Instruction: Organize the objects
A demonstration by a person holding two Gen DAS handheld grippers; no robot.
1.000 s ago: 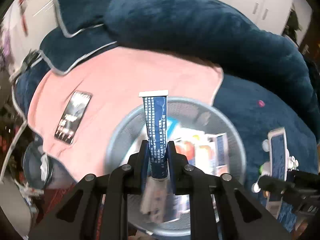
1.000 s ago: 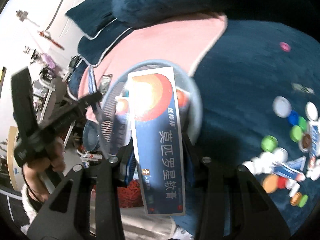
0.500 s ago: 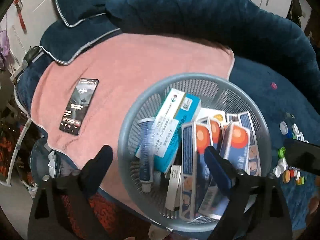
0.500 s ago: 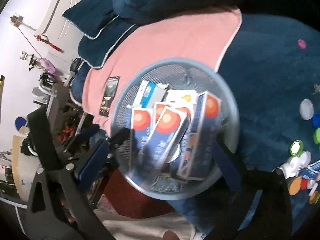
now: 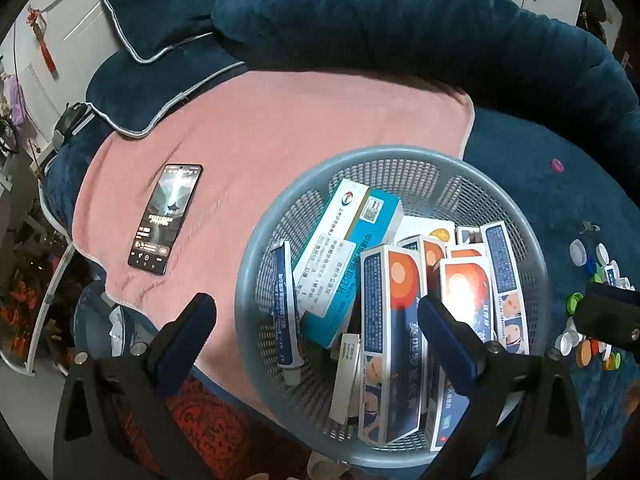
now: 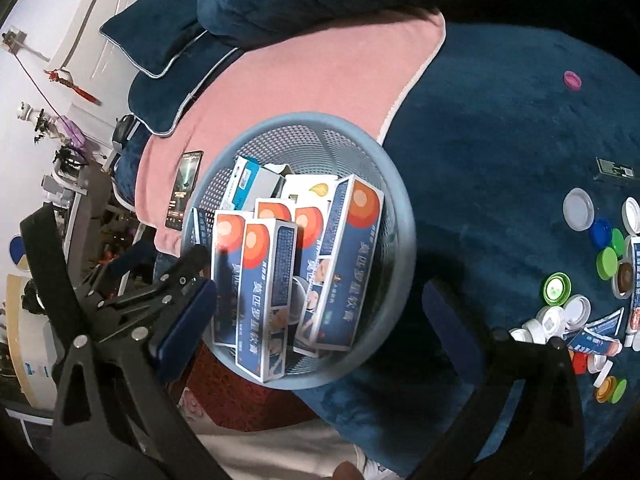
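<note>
Left gripper (image 5: 316,320) and right gripper (image 6: 316,312) just spread wide, empty, above basket (image 5: 400,156), boxes (image 6: 340,260) printed 莫匹罗星软膏

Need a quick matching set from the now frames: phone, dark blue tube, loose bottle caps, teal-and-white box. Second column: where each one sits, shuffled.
Things:
1. phone
2. dark blue tube
3. bottle caps
4. teal-and-white box

Places:
A. loose on the dark blue blanket, outside the basket
B. flat on the pink towel
C. in the basket, along its left wall
D. in the basket, slanted at the back left

Pairs: 1-B, 2-C, 3-A, 4-D
</note>
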